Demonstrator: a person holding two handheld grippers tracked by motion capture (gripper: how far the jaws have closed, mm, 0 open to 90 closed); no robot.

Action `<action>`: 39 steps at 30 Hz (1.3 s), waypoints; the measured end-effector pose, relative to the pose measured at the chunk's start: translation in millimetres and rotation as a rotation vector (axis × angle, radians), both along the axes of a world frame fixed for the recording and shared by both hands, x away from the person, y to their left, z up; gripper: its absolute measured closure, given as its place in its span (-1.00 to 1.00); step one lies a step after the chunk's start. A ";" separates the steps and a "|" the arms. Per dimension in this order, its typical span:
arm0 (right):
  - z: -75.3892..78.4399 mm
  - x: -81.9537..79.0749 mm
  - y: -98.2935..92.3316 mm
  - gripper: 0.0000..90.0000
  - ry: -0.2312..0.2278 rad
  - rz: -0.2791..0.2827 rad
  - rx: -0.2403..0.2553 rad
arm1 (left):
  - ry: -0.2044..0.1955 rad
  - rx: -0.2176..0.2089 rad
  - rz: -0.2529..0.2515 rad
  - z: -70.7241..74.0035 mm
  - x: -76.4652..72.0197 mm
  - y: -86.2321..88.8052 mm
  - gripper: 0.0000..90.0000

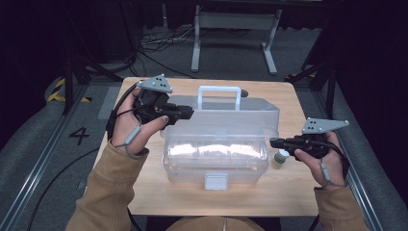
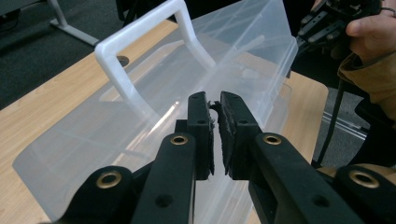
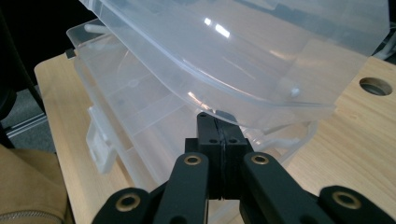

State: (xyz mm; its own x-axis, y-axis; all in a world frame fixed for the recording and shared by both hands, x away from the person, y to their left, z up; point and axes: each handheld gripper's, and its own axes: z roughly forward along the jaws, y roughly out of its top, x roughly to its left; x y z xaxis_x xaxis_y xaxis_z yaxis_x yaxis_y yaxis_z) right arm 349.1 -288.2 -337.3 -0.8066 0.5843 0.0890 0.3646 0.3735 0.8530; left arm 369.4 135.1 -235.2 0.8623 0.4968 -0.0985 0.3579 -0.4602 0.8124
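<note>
A clear plastic box stands mid-table with its lid (image 1: 231, 118) tilted up off the base (image 1: 216, 163); the lid carries a white handle (image 1: 219, 91). My left gripper (image 1: 190, 113) is at the lid's left end. In the left gripper view its jaws (image 2: 215, 100) stand almost together on the lid (image 2: 243, 42), a thin slit between the pads. My right gripper (image 1: 273, 142) is shut, its tip against the box's right side. In the right gripper view the shut jaws (image 3: 217, 122) sit just under the raised lid's (image 3: 261, 56) front edge, above the base (image 3: 126, 107).
A small bottle with a green cap (image 1: 280, 157) stands on the wooden table (image 1: 288, 192) just right of the box, under my right gripper. A white latch (image 1: 215, 181) hangs at the base's front. The table has a round hole (image 3: 375, 86) behind the box.
</note>
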 end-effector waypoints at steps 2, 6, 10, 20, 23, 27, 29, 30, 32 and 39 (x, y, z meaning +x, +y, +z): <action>1.2 1.2 -0.2 1.00 -0.011 -0.018 0.026 | 0.003 0.001 -0.002 -1.0 -1.7 1.4 0.86; 2.4 2.5 0.0 1.00 -0.022 -0.043 0.049 | 0.003 0.000 -0.010 -3.4 -7.3 2.3 0.88; 4.4 4.5 0.7 1.00 -0.035 -0.061 0.072 | 0.001 0.002 -0.027 -6.2 -14.2 0.9 0.90; 8.4 9.8 1.5 1.00 -0.061 -0.103 0.106 | 0.014 0.010 -0.041 -23.0 -23.5 -2.7 0.89; 9.9 10.7 2.6 1.00 -0.067 -0.119 0.110 | 0.025 0.007 -0.037 -29.3 -24.1 -2.3 0.90; 10.9 12.1 3.4 1.00 -0.075 -0.135 0.125 | 0.035 0.012 -0.026 -36.8 -22.9 -0.7 0.90; 11.1 13.3 3.2 1.00 -0.076 -0.141 0.136 | 0.027 0.025 0.000 -41.8 -21.9 -0.2 0.89; 11.1 13.9 3.2 1.00 -0.076 -0.142 0.143 | 0.023 0.031 0.012 -44.0 -21.3 0.1 0.88; 11.4 14.5 3.2 1.00 -0.079 -0.147 0.148 | 0.022 0.025 0.027 -47.7 -20.2 1.6 0.88; 11.7 16.5 3.5 1.00 -0.082 -0.156 0.163 | 0.009 0.005 0.121 -60.2 -14.3 12.3 0.89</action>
State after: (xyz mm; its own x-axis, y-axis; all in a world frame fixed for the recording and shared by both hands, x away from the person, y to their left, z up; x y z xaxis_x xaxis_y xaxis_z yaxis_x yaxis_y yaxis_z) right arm 365.6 -284.7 -325.6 -0.7162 0.6856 0.1304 0.3339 0.1726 0.9267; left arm 355.1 147.5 -295.4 0.7949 0.5980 -0.1031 0.4184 -0.4170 0.8069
